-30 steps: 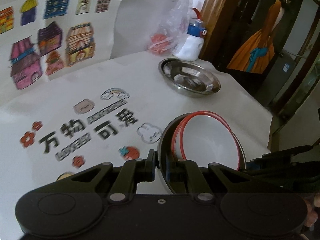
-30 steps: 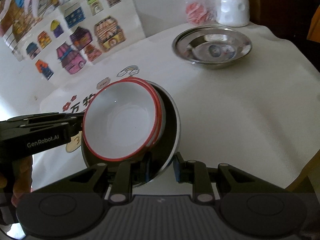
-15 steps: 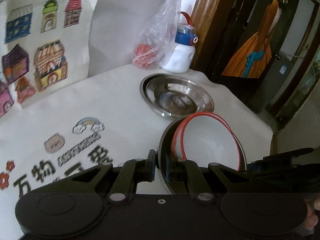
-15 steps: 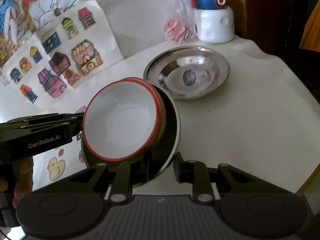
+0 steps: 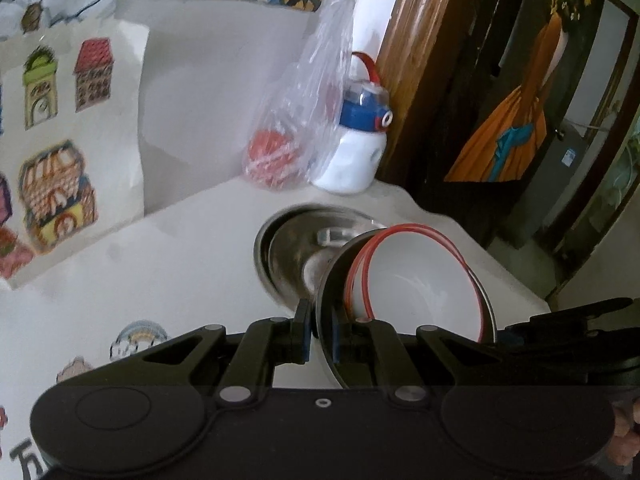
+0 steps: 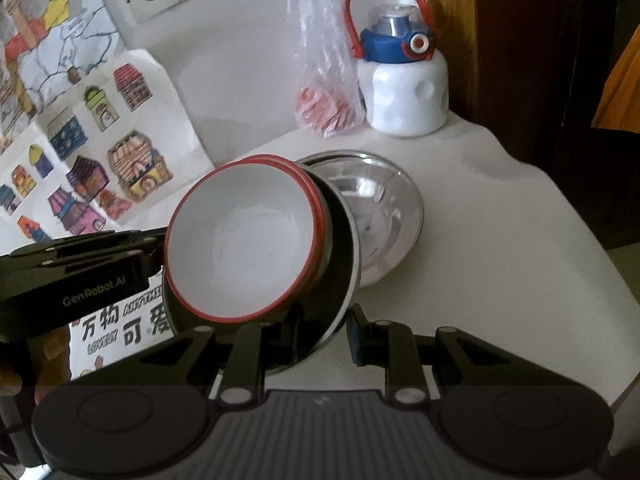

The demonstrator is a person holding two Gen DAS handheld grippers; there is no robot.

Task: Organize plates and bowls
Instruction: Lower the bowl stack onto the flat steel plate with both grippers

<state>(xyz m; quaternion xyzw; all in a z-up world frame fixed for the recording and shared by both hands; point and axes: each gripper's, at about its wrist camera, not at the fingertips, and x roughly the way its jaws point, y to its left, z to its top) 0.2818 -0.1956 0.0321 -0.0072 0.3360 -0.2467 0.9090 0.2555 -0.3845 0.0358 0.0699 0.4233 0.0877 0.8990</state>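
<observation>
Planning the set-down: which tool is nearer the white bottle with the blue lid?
Right. The right tool holds the stack's bottle-side rim; the left tool grips the far rim, away from the white bottle.

Left tongs [image 5: 319,336]: matte black linkage arms, silver pivot screws showing, blue pads lining the inner fingertips [image 5: 306,336]. Housing is carrying two round raised discs.

Right tongs [image 6: 323,334]: same black build, ribbed grey panel running down the housing centre, blue pad showing on one fingertip.

White "GenRobot.AI" lettering is showing on the left unit's side. Bare skin is peeking in at frame edges.
</observation>
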